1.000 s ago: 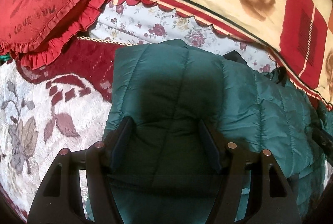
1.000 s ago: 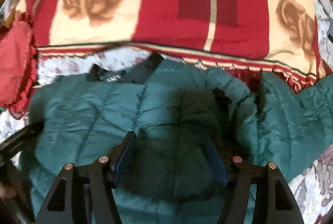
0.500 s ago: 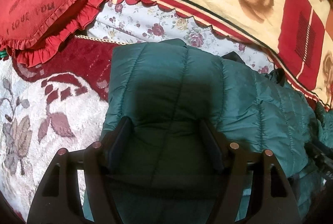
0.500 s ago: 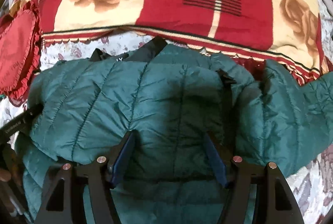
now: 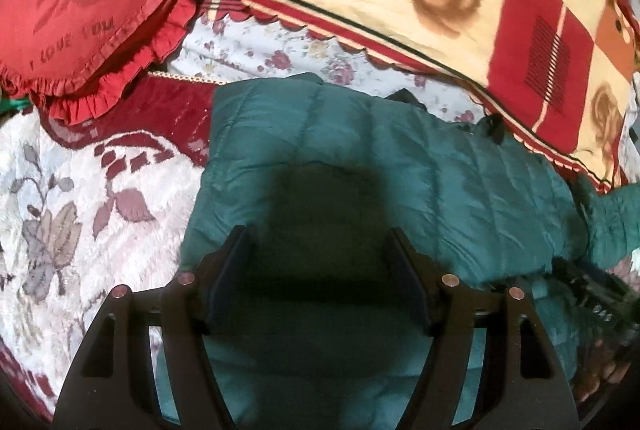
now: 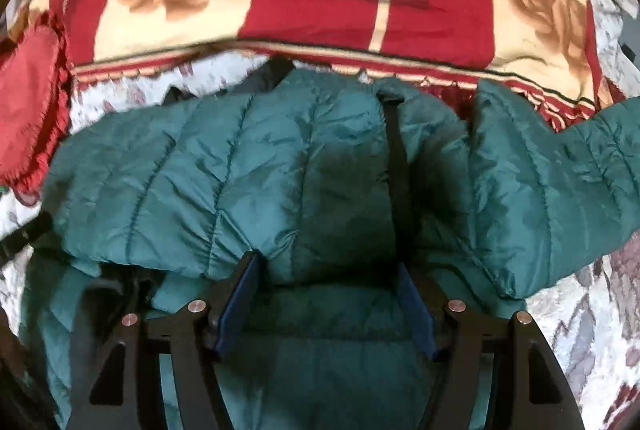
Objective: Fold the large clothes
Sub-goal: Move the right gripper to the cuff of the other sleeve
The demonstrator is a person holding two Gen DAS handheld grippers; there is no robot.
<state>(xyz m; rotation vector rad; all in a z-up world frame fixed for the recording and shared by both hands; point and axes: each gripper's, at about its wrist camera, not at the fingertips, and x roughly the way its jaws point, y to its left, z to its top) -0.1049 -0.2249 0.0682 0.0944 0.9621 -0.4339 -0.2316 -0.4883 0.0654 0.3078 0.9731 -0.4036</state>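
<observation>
- Two grippers stand over the green jacket (image 5: pixel 400 158)
- left gripper (image 5: pixel 320 234) fingers wide, gripping nothing
- right gripper (image 6: pixel 326 262) fingers wide, jacket between, grip unclear

The dark-green quilted puffer jacket (image 6: pixel 248 170) lay spread on the bed, partly folded over itself, one sleeve stretched right

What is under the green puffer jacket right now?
The green puffer jacket lies on a floral bedspread, its top edge over a flowered sheet. What sits beneath its folded middle is covered.
</observation>
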